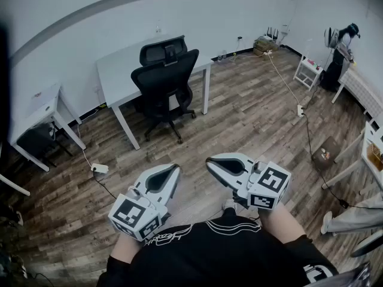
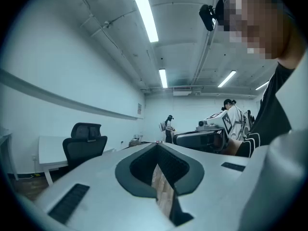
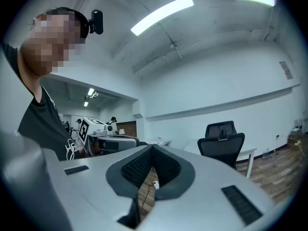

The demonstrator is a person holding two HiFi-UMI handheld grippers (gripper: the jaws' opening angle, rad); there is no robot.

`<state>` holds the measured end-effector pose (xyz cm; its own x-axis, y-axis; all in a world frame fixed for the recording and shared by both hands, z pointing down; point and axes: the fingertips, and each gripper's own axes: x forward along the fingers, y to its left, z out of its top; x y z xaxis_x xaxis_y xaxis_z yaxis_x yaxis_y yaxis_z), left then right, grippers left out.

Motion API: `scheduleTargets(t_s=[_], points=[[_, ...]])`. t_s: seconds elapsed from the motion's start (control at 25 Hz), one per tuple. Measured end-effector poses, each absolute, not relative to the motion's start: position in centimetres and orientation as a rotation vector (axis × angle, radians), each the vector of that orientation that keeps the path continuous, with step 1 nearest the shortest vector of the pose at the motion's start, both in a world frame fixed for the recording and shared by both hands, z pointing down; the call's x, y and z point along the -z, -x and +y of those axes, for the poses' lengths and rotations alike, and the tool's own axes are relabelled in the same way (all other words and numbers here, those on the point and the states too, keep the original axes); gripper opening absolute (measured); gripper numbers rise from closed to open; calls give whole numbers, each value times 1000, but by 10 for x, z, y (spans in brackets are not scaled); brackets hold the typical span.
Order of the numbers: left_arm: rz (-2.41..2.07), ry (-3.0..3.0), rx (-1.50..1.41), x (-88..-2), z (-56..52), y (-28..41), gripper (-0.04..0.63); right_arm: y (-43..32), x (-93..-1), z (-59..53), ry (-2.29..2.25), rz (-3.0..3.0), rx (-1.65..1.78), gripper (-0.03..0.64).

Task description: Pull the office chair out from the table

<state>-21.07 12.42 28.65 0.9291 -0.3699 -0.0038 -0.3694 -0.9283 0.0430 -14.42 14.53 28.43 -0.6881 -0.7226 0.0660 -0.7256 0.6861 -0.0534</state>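
A black office chair (image 1: 164, 79) stands tucked against the front of a white table (image 1: 114, 70) at the far wall, its back facing me. Both grippers hang level near my body, well short of the chair. The left gripper (image 1: 175, 167) is shut and holds nothing; the right gripper (image 1: 209, 160) is also shut and empty. The two tips point toward each other. In the left gripper view the chair (image 2: 84, 146) shows far off at the left, beyond the closed left gripper (image 2: 156, 146). In the right gripper view the chair (image 3: 221, 146) sits at the right, past the closed right gripper (image 3: 152, 148).
A small white desk (image 1: 42, 109) stands at the left. A white power strip (image 1: 99, 168) with its cable lies on the wood floor between me and the table. A person (image 1: 341, 49) works at the far right by a white side table (image 1: 308, 70). A brown box (image 1: 326, 151) sits near white furniture at the right.
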Motion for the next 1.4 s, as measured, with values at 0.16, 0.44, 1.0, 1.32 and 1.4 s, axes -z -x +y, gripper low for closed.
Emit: scheduleTargets(t_s=[0.16, 0.44, 1.0, 1.32, 1.4], points=[[-603, -3021, 25, -288, 116, 203, 6, 135, -285, 141, -1221, -2847, -111, 37], [-608, -3050, -28, -293, 107, 173, 6, 109, -291, 127, -1194, -2871, -144, 37], [-717, -2935, -171, -329, 23, 61, 7, -20, -318, 30, -1206, -2921, -419, 38], [-713, -2901, -187, -341, -33, -31, 8, -113, -321, -13, -1181, -2875, -375, 38], [-723, -2914, -183, -339, -42, -52, 8, -131, -318, -20, -1172, -2869, -359, 38]])
